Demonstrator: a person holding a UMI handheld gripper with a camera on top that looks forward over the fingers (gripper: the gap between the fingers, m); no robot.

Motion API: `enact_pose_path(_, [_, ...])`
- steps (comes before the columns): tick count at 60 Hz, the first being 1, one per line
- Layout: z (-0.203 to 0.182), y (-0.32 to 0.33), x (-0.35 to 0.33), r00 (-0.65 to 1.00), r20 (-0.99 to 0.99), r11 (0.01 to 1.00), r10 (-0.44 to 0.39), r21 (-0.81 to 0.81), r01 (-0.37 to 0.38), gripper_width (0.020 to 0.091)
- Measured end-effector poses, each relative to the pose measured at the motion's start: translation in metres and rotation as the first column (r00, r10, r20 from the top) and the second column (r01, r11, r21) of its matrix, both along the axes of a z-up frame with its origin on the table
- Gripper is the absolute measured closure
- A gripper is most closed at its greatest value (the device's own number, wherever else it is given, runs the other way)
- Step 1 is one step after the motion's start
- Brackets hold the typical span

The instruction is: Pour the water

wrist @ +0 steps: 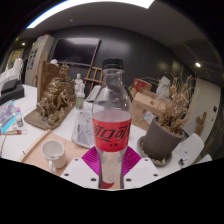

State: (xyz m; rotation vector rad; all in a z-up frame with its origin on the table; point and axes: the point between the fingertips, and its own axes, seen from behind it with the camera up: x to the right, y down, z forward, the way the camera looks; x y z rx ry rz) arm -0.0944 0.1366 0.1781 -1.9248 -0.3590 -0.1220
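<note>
On the left part of the white table (20,140) sits a wooden tray (45,160) carrying a small white cup (52,152), mouth up and unobstructed, so it looks the likely receiver for the water. Behind it, further back on the table, stands a dried-branch arrangement (57,90) on a dark base, well clear of the working space. In the middle, filling most of the view, a clear plastic bottle (111,125) with a red label stands upright, cap on top, between the fingers of the gripper (110,165). The pink pads (90,160) press against its lower body on both sides, so the claw appears clenched on the bottle; gripping low keeps the neck free to tip over. The bottle is just right of the cup and seems raised or near the table's front edge, though its base is hidden. To the right, a dark pot (160,140) holding dry twigs stands by the table's right side, and boxes sit behind. Judging by this, pouring has not yet begun: the bottle is vertical and must be tilted leftward over the cup.
</note>
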Motion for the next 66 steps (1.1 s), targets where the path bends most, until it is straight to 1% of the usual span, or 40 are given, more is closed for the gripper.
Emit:
enact_pose_path(3, [-0.014,0.005,0.001,0.997,-0.079,1.0,0.012,-0.005,-0.012,0.0875])
enact_pose_path(9, [-0.045,0.013,0.005,0.992,-0.12,1.0,0.026,0.013,-0.025,0.0875])
enact_pose_path(17, [-0.087,0.021,0.002,0.972,-0.231,0.999,0.036,-0.029,-0.044,0.0875])
enact_pose_path(25, [-0.113,0.026,0.004,0.962,-0.272,0.998,0.034,-0.043,-0.048,0.0871])
enact_pose_path(27, [-0.12,0.026,0.005,0.963,-0.267,0.998,0.029,-0.051,-0.045,0.086])
enact_pose_path(30, [-0.119,0.025,0.004,0.96,-0.279,0.999,0.039,-0.02,-0.047,0.0845])
enact_pose_path(32, [-0.119,0.024,0.006,0.959,-0.278,0.999,0.044,-0.018,-0.051,0.0818])
enact_pose_path(35, [-0.118,0.022,0.006,0.959,-0.28,0.998,0.049,-0.012,-0.054,0.0749])
enact_pose_path(41, [-0.12,0.018,0.007,0.958,-0.282,0.998,0.049,-0.025,-0.058,0.0638])
enact_pose_path(42, [-0.12,0.017,0.007,0.958,-0.282,0.998,0.046,-0.032,-0.057,0.0593])
enact_pose_path(45, [-0.12,0.01,0.006,0.959,-0.28,0.997,0.041,-0.054,-0.059,0.037])
enact_pose_path(46, [-0.119,0.008,0.006,0.96,-0.278,0.996,0.041,-0.059,-0.059,0.0307])
enact_pose_path(47, [-0.117,0.005,0.007,0.961,-0.275,0.996,0.039,-0.063,-0.059,0.0266])
enact_pose_path(48, [-0.115,0.003,0.008,0.962,-0.271,0.996,0.038,-0.066,-0.058,0.0244])
enact_pose_path(57, [-0.081,-0.042,0.015,0.978,-0.208,0.995,-0.002,-0.101,-0.02,0.0251])
enact_pose_path(66, [-0.034,-0.125,0.004,0.979,-0.193,0.988,-0.059,-0.153,0.029,0.0251])
